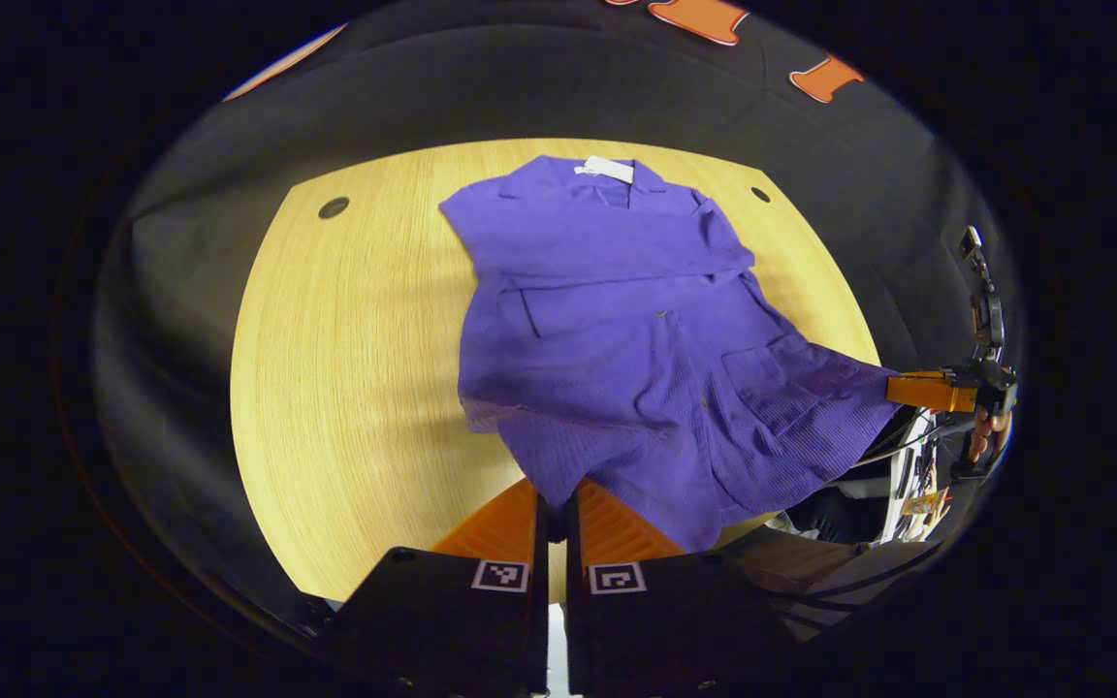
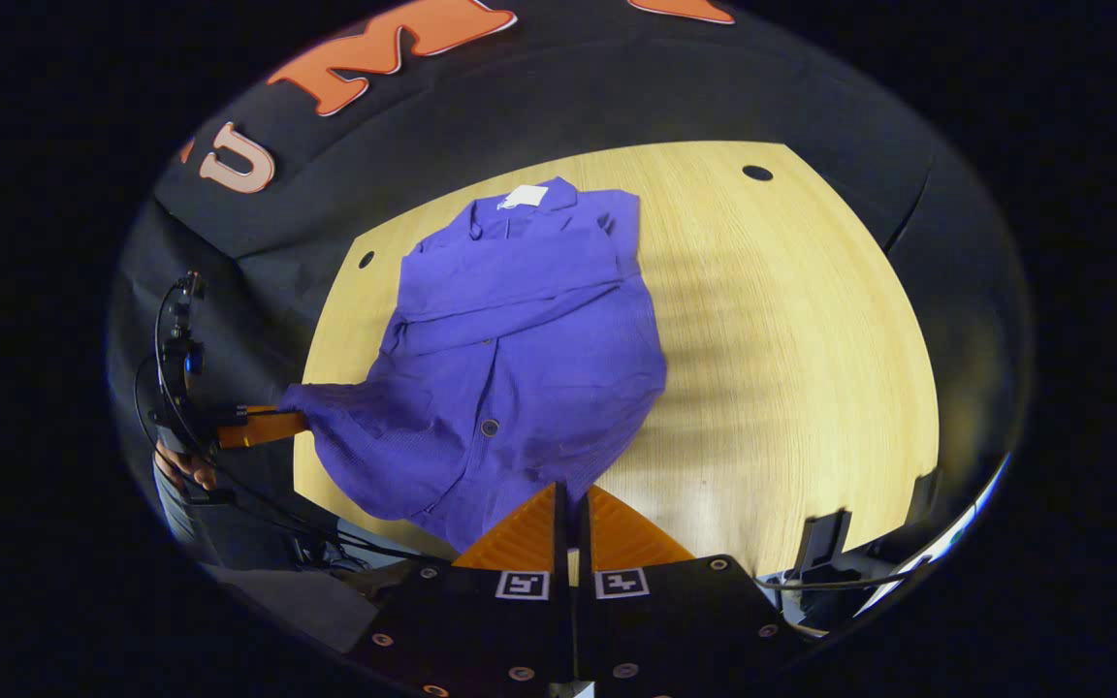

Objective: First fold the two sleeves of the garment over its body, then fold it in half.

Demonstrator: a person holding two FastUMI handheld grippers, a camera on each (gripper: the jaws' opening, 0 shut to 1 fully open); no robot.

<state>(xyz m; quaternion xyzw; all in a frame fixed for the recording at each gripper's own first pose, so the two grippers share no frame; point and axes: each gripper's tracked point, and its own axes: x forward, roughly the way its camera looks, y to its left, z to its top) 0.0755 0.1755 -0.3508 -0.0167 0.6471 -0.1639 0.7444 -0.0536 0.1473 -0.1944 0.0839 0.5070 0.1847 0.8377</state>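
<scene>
Two grippers, left (image 1: 556, 504) and right (image 2: 570, 504), each have jaws clamped on the hem of the purple garment (image 1: 617, 330), which we see lying on the wooden surface (image 1: 365, 388), both sleeves folded across its body.

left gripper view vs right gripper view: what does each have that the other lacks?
Left gripper view: left gripper up close, right gripper far off at a hem corner, a pocket. Right gripper view: the reverse pairing, plus a black bracket at the table edge. Both: purple garment, sleeves folded in, each gripper shut on its hem.
</scene>
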